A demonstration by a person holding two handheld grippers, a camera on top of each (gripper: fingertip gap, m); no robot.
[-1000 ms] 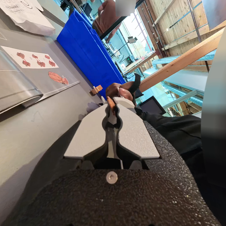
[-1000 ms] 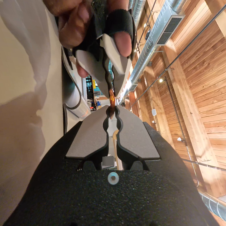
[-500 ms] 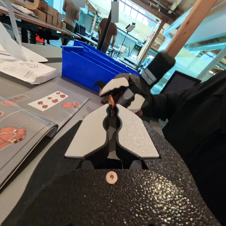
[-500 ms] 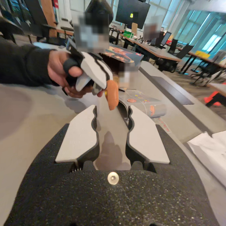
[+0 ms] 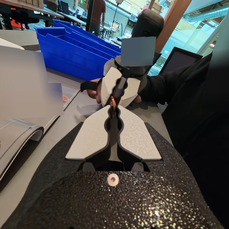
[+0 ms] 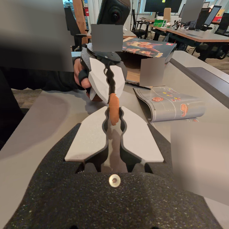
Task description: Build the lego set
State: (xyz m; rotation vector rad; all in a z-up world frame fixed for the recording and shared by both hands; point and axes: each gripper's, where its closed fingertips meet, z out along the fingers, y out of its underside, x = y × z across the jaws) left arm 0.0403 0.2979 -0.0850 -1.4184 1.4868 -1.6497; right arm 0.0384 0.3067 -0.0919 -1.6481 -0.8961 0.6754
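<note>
While both grippers meet over a grey table, the room behind is an open workshop with timber posts, desks, office chairs and dark monitors.

Only the left wrist view shows the blue bins standing in a row on the table beyond the grippers, and a person standing farther back. Only the right wrist view shows the opened cardboard box with a printed lid, lying beyond the open instruction booklet; that booklet shows in the left wrist view only as a curled grey page at the left edge.

Between the two grippers is a small orange plastic piece. Seen from the right it is a broad, rounded, elongated slab; seen from the left it is edge-on, a thin brownish-orange strip.

On this piece the left gripper is closed, both fingertips pinching its thin edges. Around the lower end of the same piece sits the right gripper, its fingers drawn close on either side; whether its pads press on it cannot be told. Each gripper is held by a hand with a black sleeve.
</note>
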